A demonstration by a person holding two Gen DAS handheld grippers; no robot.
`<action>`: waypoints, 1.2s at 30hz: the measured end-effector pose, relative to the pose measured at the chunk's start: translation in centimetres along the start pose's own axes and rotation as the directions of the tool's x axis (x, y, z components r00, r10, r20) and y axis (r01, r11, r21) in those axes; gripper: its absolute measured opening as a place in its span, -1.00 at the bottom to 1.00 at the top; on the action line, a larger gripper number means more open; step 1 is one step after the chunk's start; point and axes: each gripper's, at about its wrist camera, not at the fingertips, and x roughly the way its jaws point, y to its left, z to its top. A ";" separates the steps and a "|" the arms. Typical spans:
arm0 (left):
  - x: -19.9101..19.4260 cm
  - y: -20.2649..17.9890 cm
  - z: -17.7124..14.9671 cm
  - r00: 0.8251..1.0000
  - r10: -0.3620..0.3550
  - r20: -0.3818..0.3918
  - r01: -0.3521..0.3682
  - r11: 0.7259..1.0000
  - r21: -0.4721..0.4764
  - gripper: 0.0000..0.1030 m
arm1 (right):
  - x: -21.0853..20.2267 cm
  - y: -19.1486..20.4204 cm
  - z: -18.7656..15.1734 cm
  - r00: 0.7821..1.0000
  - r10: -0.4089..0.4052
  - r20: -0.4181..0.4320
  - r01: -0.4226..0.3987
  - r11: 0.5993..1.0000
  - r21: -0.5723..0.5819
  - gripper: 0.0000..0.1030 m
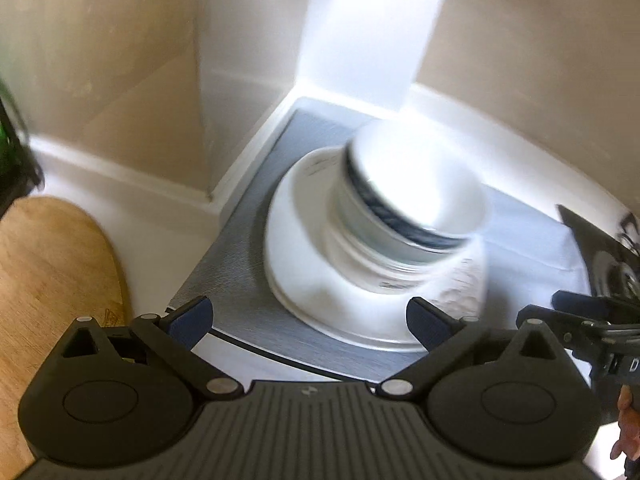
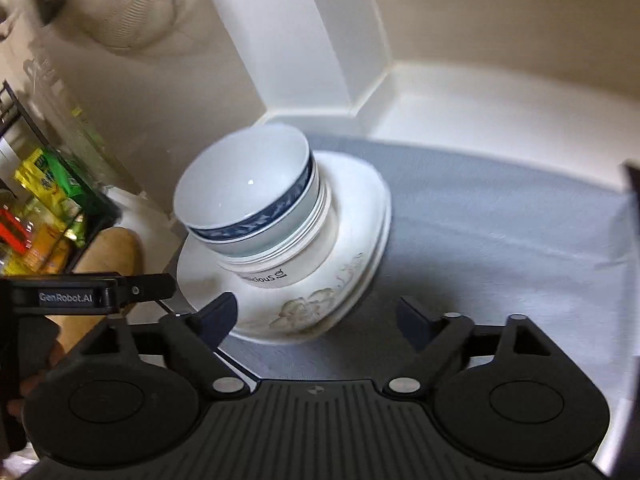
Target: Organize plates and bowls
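Stacked on a grey mat (image 2: 480, 216) in the counter corner: bowls (image 2: 256, 196) nested on plates (image 2: 320, 312), just ahead of and between the wide-open, empty left gripper (image 1: 310, 320), and ahead-left of the right gripper (image 2: 316, 320), likewise spread wide, gripping nothing.

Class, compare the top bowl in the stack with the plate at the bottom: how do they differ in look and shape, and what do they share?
The top bowl is deep with steep sides; the bottom plate is shallow and spreads wider than the bowl. The top bowl carries a dark blue patterned band below its rim; the bottom plate shows a faint pale floral print. The top bowl rests on other bowls; the bottom plate is lowest, over the grey mat. Both are white and upright.
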 end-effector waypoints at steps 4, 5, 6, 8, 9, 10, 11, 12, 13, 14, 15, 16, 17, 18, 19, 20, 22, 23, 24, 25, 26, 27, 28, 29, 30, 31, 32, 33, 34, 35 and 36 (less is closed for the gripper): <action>-2.6 -2.1 -0.9 0.999 -0.025 0.037 0.024 0.998 0.052 0.99 | -4.1 2.1 -1.4 0.993 -0.080 0.086 0.082 0.996 -0.031 0.87; -3.3 -2.5 -1.1 0.999 -0.024 0.044 0.021 0.998 0.057 0.99 | -5.0 2.6 -1.7 0.990 -0.095 0.107 0.101 0.994 -0.047 0.89; -3.9 -2.9 -1.4 0.998 -0.019 0.056 0.016 0.998 0.062 0.99 | -5.7 3.0 -2.0 0.986 -0.101 0.135 0.111 0.992 -0.062 0.93; -5.2 -3.7 -1.8 0.996 0.020 0.087 -0.028 0.996 0.082 0.99 | -6.9 3.9 -2.7 0.975 -0.121 0.188 0.138 0.987 -0.081 0.97; -5.8 -4.0 -2.0 0.994 0.046 0.100 -0.055 0.994 0.091 0.99 | -7.3 4.1 -2.7 0.971 -0.127 0.205 0.147 0.986 -0.083 0.98; -6.3 -4.4 -2.3 0.991 0.075 0.112 -0.086 0.991 0.100 0.99 | -7.7 4.3 -2.9 0.968 -0.121 0.220 0.144 0.986 -0.088 0.99; -6.8 -4.8 -2.5 0.987 0.102 0.125 -0.115 0.988 0.106 0.99 | -8.1 4.3 -3.0 0.966 -0.115 0.231 0.139 0.986 -0.090 0.99; -7.3 -5.0 -2.9 0.982 0.122 0.143 -0.138 0.985 0.105 0.99 | -8.4 4.2 -3.2 0.964 -0.114 0.239 0.138 0.986 -0.088 0.99; -7.7 -5.3 -3.1 0.977 0.146 0.153 -0.161 0.982 0.094 0.99 | -9.0 4.2 -3.4 0.964 -0.112 0.241 0.136 0.987 -0.086 0.99; -8.0 -5.5 -3.4 0.974 0.164 0.157 -0.178 0.981 0.074 0.99 | -9.2 3.9 -3.6 0.967 -0.102 0.235 0.125 0.989 -0.084 0.99; -8.5 -5.8 -3.8 0.972 0.173 0.160 -0.183 0.982 0.052 0.99 | -9.4 3.6 -3.8 0.969 -0.095 0.228 0.116 0.990 -0.084 0.99; -8.9 -6.1 -4.1 0.971 0.177 0.161 -0.182 0.983 0.021 0.99 | -9.7 3.4 -3.9 0.971 -0.091 0.220 0.112 0.990 -0.084 0.99; -9.2 -6.4 -4.5 0.970 0.182 0.158 -0.185 0.983 0.002 0.99 | -10.0 3.0 -4.0 0.974 -0.090 0.209 0.109 0.991 -0.083 0.99; -9.5 -6.7 -4.7 0.970 0.189 0.154 -0.190 0.982 -0.011 0.99 | -10.4 2.7 -4.2 0.976 -0.085 0.198 0.104 0.991 -0.086 0.99; -10.1 -7.1 -5.0 0.968 0.202 0.150 -0.202 0.979 -0.017 0.99 | -11.0 2.4 -4.4 0.978 -0.080 0.192 0.099 0.991 -0.089 0.99; -10.3 -7.6 -5.4 0.965 0.220 0.145 -0.220 0.975 -0.017 0.99 | -11.4 2.1 -4.7 0.978 -0.079 0.193 0.097 0.991 -0.090 0.99; -10.7 -8.4 -5.9 0.960 0.249 0.126 -0.249 0.968 -0.012 0.99 | -12.0 1.8 -5.1 0.979 -0.074 0.190 0.092 0.992 -0.089 0.99; -10.7 -8.7 -6.1 0.957 0.264 0.117 -0.264 0.964 -0.015 0.99 | -12.3 1.6 -5.2 0.980 -0.073 0.186 0.091 0.992 -0.090 0.99; -10.7 -8.9 -6.2 0.955 0.274 0.113 -0.273 0.962 -0.020 0.99 | -12.5 1.6 -5.4 0.980 -0.071 0.185 0.089 0.992 -0.091 0.99; -11.0 -9.0 -6.5 0.954 0.280 0.108 -0.278 0.960 -0.028 0.99 | -12.7 1.5 -5.5 0.980 -0.066 0.185 0.085 0.992 -0.095 0.99; -11.1 -9.1 -6.7 0.954 0.280 0.103 -0.278 0.960 -0.036 0.99 | -12.8 1.5 -5.6 0.981 -0.064 0.184 0.083 0.992 -0.100 0.99; -11.3 -9.1 -6.8 0.955 0.278 0.103 -0.275 0.960 -0.044 0.99 | -13.0 1.5 -5.8 0.981 -0.062 0.184 0.082 0.991 -0.105 0.99; -11.6 -9.1 -6.9 0.956 0.276 0.103 -0.271 0.961 -0.057 0.99 | -13.2 1.5 -5.8 0.981 -0.059 0.185 0.080 0.991 -0.109 0.99; -11.8 -9.1 -6.9 0.956 0.274 0.101 -0.268 0.961 -0.073 0.99 | -13.3 1.5 -5.9 0.981 -0.056 0.187 0.078 0.991 -0.112 0.99; -11.9 -9.1 -7.0 0.957 0.274 0.100 -0.267 0.961 -0.078 0.99 | -13.4 1.5 -5.9 0.981 -0.053 0.187 0.075 0.991 -0.114 0.99; -12.1 -9.1 -6.9 0.956 0.275 0.099 -0.268 0.960 -0.077 0.99 | -13.5 1.5 -5.9 0.981 -0.050 0.187 0.072 0.991 -0.113 0.99; -12.1 -9.1 -6.9 0.954 0.283 0.100 -0.277 0.958 -0.071 0.99 | -13.5 1.5 -6.0 0.981 -0.049 0.187 0.071 0.991 -0.113 0.99; -12.3 -9.1 -6.9 0.950 0.294 0.102 -0.289 0.955 -0.066 0.99 | -13.5 1.5 -6.0 0.982 -0.048 0.185 0.070 0.991 -0.112 0.99; -12.3 -9.1 -7.0 0.945 0.308 0.109 -0.303 0.951 -0.062 0.99 | -13.4 1.6 -6.0 0.982 -0.048 0.181 0.069 0.991 -0.111 0.99; -12.5 -9.0 -7.0 0.941 0.318 0.113 -0.313 0.948 -0.062 0.99 | -13.3 1.6 -6.1 0.983 -0.047 0.177 0.068 0.991 -0.111 0.99; -12.5 -8.8 -7.0 0.938 0.327 0.114 -0.322 0.945 -0.064 0.99 | -13.3 1.7 -6.2 0.984 -0.045 0.173 0.065 0.992 -0.112 0.99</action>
